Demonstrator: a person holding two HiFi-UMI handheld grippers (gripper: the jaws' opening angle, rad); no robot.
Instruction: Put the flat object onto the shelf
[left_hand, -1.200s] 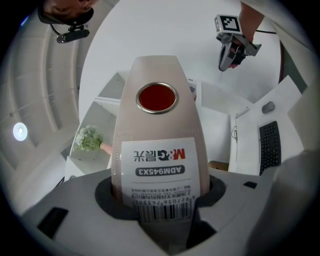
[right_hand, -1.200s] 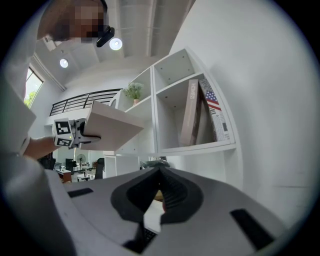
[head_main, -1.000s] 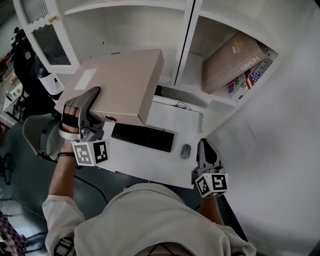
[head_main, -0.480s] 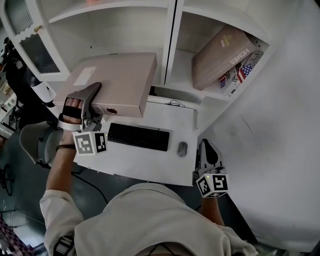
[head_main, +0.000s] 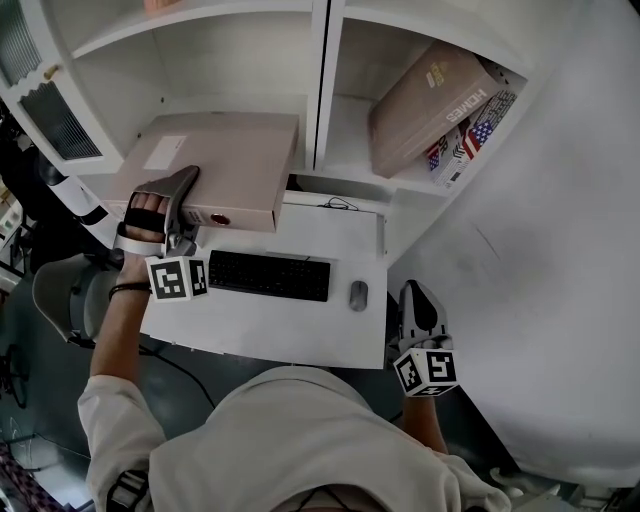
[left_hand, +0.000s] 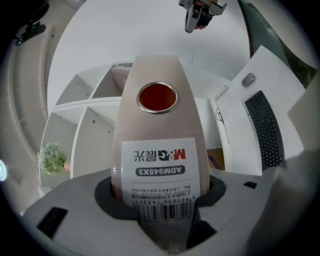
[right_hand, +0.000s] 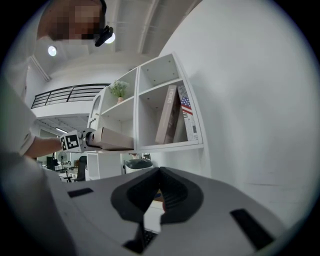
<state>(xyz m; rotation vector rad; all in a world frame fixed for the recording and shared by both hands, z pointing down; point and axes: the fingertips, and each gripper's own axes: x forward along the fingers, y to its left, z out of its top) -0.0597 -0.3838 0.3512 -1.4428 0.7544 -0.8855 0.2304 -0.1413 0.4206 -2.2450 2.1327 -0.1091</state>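
Note:
The flat object is a beige file box (head_main: 225, 165) with a red finger hole in its spine (left_hand: 157, 97). My left gripper (head_main: 188, 205) is shut on the box's near spine end, and its pads press the labelled spine (left_hand: 159, 172) from both sides. The box lies level, with its far end at the lower left compartment of the white shelf (head_main: 320, 90). In the right gripper view the box (right_hand: 112, 139) pokes toward the shelf (right_hand: 150, 107). My right gripper (head_main: 420, 305) hangs low beside the desk, shut with nothing in it (right_hand: 159, 192).
A second beige box (head_main: 430, 95) leans in the right compartment beside a flag-covered book (head_main: 478, 135). Below the shelf stands a white desk (head_main: 335, 235) with a black keyboard (head_main: 268, 274) and a mouse (head_main: 358, 295). A grey chair (head_main: 65, 290) is at the left.
My left gripper has carried the box forward and leveled it, so its far end now reaches the left compartment. The right gripper has stayed low at the right.

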